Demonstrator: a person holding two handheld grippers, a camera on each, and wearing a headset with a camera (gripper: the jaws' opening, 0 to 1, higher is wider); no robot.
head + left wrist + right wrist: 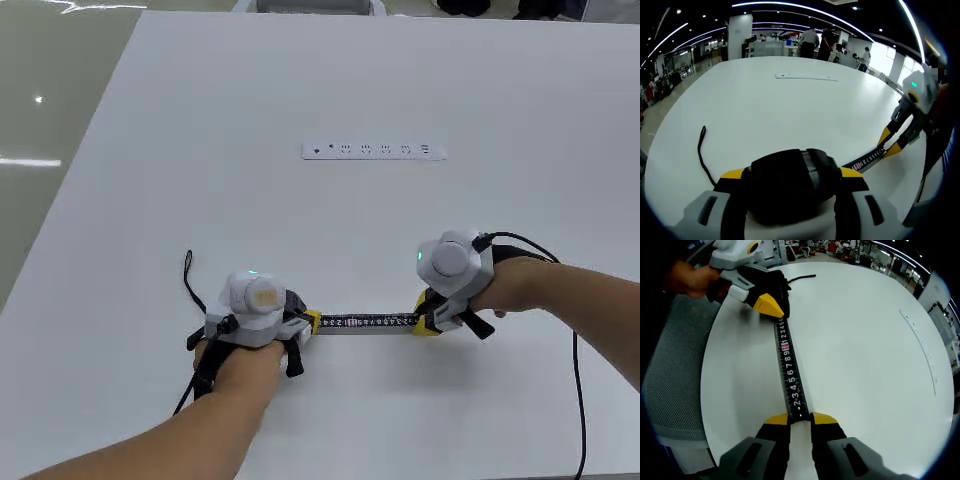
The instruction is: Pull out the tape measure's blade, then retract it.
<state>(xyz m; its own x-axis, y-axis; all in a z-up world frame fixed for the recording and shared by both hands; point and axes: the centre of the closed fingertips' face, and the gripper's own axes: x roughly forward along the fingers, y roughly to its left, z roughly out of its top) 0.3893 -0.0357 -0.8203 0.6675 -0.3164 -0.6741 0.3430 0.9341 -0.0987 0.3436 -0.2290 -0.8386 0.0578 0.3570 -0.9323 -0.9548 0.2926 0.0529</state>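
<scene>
Fingertips (pixel 776 420) of right gripper (pixel 800 419) pinched shut on blade (pixel 789 370) tip; left gripper (pixel 792 175) clenched around tape measure case (pixel 790 187), on table (pixel 350 80). Blade partly out, long axis straight from case to right gripper. For retraction: ride right gripper back along that line toward case. Black strap (pixel 699 149) trailing left of case; power strip (pixel 373 151) well beyond case.

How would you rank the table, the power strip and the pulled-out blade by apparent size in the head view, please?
Largest: table.
Next: power strip.
Smallest: blade, its visible stretch shorter and thinner than the strip, although nearer the camera.
</scene>
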